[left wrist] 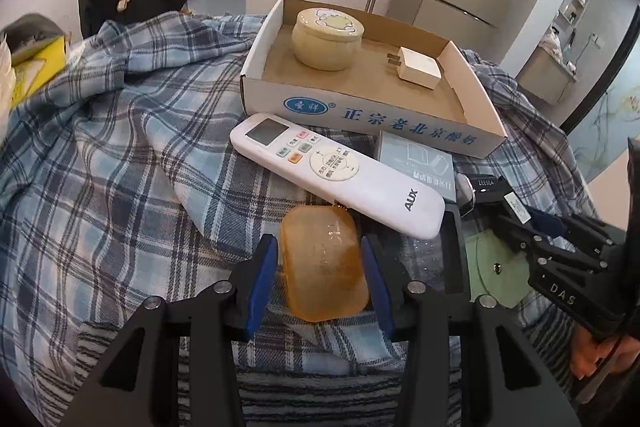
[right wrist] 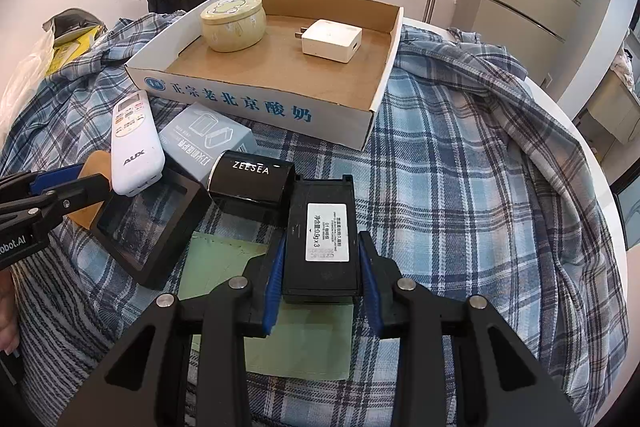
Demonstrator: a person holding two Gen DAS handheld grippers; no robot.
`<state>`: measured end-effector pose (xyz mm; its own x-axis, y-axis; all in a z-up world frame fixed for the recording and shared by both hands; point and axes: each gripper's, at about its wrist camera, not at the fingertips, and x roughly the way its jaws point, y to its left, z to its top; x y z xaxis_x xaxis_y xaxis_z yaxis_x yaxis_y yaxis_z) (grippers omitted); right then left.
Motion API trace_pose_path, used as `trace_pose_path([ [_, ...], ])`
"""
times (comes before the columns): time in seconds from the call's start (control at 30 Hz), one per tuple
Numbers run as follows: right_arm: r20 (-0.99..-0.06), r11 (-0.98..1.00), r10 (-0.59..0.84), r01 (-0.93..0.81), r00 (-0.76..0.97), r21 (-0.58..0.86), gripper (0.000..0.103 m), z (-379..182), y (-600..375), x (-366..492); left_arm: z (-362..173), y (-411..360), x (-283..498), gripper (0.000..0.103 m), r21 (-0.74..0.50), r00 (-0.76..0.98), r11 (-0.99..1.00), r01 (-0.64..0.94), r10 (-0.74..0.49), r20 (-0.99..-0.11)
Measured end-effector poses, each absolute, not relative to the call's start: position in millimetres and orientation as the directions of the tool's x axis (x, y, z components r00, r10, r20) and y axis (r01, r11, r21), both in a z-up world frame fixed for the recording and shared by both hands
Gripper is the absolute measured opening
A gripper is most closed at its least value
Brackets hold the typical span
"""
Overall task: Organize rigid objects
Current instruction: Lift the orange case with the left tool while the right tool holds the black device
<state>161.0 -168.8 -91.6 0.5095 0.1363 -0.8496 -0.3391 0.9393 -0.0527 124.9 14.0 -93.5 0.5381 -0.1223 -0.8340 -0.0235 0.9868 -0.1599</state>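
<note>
**Both hand-held grippers closed on objects, tray waiting behind**

Left hand-held gripper is pinching an amber soap bar: both blue pads sit against its long sides. The soap lies on the plaid cloth just in front of the remote, whose near end almost touches it. Right hand-held gripper is pinched on a black case with a white label, which rests partly over a green sheet and touches a black ZEESEA box.

The cardboard tray stands beyond the remote, on the same cloth-covered worktop. It already holds a cream jar and a white charger, leaving bare floor in front of and beside both. A grey box and a black frame are not yet in the tray.

The step in hand looks like lifting the soap and the case for the tray. To do it well, raise the soap straight up before moving forward, so it does not catch the remote's end and drag it. The soap is likely slick, so a firm, centred hold matters, and tilting should be kept small. The case should likewise come up clear of the ZEESEA box before travelling. Carry each over the tray's near wall, not into it, and set them on bare floor away from the jar and charger.
</note>
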Motion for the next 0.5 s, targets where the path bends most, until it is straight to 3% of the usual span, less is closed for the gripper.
trace_pose_path([
  [0.1, -0.85, 0.94, 0.135, -0.338, 0.51, -0.053, 0.032, -91.8, -168.6, 161.1, -93.8, 11.4, 125.2, 0.053, -0.13, 0.542, 0.991, -0.025, -0.096, -0.835],
  [0.4, -0.849, 0.941, 0.132, -0.335, 0.511, -0.056, 0.032, -91.7, -169.1, 161.3, -96.1, 14.8, 126.6, 0.053, -0.143, 0.508, 0.99, -0.002, -0.122, -0.853],
  [0.47, -0.849, 0.941, 0.131, -0.335, 0.511, -0.056, 0.032, -91.6, -168.9, 161.3, -96.9, 21.8, 127.3, 0.052, -0.14, 0.505, 0.99, -0.03, -0.106, -0.857],
  [0.5, -0.849, 0.941, 0.13, -0.335, 0.511, -0.057, 0.032, -91.6, -168.9, 161.2, -96.4, 23.9, 127.8, 0.047, -0.133, 0.511, 0.99, -0.034, -0.098, -0.854],
])
